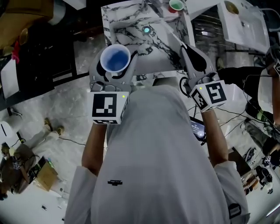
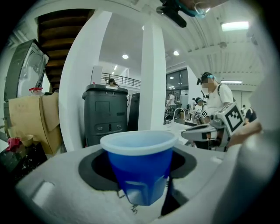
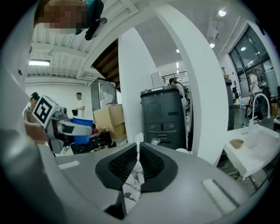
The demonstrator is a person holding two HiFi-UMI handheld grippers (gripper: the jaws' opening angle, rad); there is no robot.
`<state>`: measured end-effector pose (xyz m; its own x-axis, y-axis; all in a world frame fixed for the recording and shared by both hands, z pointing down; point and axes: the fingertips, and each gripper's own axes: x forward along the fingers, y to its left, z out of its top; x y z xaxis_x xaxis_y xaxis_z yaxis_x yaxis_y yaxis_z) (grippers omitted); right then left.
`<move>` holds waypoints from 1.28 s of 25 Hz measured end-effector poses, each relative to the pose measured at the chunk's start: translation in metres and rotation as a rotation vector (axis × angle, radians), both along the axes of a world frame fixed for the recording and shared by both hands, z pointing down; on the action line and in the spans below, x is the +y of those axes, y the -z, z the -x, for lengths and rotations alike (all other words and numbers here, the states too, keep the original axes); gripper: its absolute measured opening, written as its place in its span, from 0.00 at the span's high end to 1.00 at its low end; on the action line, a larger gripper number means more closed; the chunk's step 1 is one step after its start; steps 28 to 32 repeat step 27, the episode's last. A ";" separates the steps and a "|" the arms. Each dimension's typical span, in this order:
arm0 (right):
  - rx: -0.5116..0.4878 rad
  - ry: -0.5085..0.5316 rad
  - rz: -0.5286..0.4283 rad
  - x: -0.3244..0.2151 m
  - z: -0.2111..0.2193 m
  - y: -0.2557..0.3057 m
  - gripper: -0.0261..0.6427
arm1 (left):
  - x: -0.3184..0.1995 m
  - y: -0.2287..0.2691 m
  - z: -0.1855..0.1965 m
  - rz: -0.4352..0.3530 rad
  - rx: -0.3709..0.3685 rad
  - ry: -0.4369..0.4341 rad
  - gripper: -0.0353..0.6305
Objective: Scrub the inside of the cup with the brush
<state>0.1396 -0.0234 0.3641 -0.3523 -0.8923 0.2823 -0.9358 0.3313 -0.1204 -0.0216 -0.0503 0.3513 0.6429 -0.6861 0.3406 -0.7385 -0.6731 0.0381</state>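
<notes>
A blue cup [image 1: 115, 58] with a white rim stands upright in my left gripper [image 1: 115, 65], which is shut on its lower body. The left gripper view shows the cup [image 2: 139, 168] filling the gap between the jaws, mouth up. To the right, at about the same height, my right gripper [image 1: 191, 54] is shut on a thin white brush handle [image 1: 175, 38] that points away over the counter. In the right gripper view the handle tip [image 3: 138, 140] pokes up between the closed pads [image 3: 151, 162]. The brush head is not clearly visible. The two grippers are apart.
A marble counter [image 1: 131, 26] lies ahead, with a small teal round thing [image 1: 146, 29] and a red-rimmed cup [image 1: 176, 5] on it. A white sink [image 1: 245, 22] is at the right. A grey bin [image 2: 105, 113] and white pillars stand behind. Cables and clutter cover the floor.
</notes>
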 end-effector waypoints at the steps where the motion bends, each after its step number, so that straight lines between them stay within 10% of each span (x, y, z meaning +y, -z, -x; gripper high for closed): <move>1: 0.002 -0.005 0.014 0.003 0.002 -0.004 0.92 | 0.003 -0.003 -0.001 0.011 0.006 -0.001 0.50; 32: 0.053 0.000 0.075 0.026 0.035 -0.016 0.93 | 0.025 -0.015 -0.010 0.036 0.021 -0.063 0.50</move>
